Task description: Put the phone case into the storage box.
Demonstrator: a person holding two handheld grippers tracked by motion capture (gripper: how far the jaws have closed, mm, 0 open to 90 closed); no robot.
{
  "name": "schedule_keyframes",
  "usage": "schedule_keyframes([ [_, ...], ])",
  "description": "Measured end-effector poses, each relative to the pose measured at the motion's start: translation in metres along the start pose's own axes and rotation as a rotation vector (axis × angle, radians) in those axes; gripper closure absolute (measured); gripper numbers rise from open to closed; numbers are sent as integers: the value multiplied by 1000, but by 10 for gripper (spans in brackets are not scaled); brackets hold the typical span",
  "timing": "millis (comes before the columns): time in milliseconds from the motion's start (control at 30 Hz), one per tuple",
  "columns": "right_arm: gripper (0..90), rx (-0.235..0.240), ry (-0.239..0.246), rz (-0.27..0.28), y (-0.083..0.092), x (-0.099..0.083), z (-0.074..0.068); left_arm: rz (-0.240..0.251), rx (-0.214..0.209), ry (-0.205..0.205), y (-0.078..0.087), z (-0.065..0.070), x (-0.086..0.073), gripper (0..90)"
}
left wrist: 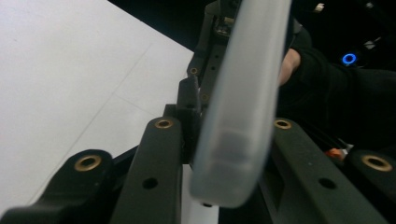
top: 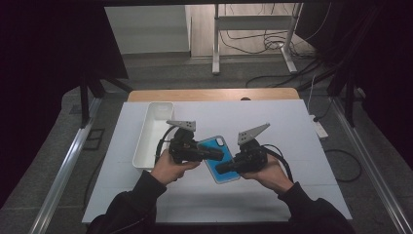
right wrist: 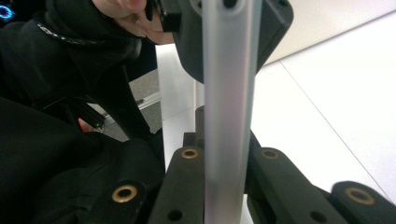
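Note:
A blue phone case with a frosted translucent rim is held over the middle of the white table top, between both grippers. My left gripper comes in from the left and is shut on the case's left side. My right gripper comes in from the right and is shut on the lower part of the case. In the left gripper view the case's frosted edge stands between the black jaws, edge-on. In the right gripper view the same edge runs upright between the jaws, with the other gripper's body behind it.
A white rectangular tray lies left of the hands. The wooden table edge runs behind the white sheet. A power strip and cables lie on the floor at the right. A metal frame stands beyond the table.

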State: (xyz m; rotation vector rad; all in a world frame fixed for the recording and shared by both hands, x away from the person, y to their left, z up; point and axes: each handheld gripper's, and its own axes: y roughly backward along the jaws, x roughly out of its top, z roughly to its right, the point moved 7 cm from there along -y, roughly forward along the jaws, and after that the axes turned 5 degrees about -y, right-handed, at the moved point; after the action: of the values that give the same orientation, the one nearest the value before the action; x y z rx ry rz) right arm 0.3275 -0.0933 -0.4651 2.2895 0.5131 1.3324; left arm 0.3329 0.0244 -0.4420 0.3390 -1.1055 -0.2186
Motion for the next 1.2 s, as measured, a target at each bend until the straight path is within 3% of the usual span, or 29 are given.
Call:
schedule_keyframes([
  [200,868,-54,20,-1,0,0,0,-2,33,-9,0,0,1,698],
  [400,868,-97,31,10,2,2,1,-10,115,-28,2,-1,4,626],
  [633,867,-172,48,58,8,5,6,-26,222,-68,4,-3,6,423],
  [767,867,-225,53,69,11,5,8,-19,273,-70,5,-5,7,278],
  [867,866,-259,59,76,12,6,9,-15,343,-70,9,-9,9,183],
  [967,866,-269,56,84,13,6,10,-16,374,-67,11,-11,9,102],
  [1000,866,-288,52,89,14,6,11,-16,401,-63,13,-13,9,67],
  [1200,866,-319,35,104,16,6,13,-14,443,-48,16,-16,8,0],
])
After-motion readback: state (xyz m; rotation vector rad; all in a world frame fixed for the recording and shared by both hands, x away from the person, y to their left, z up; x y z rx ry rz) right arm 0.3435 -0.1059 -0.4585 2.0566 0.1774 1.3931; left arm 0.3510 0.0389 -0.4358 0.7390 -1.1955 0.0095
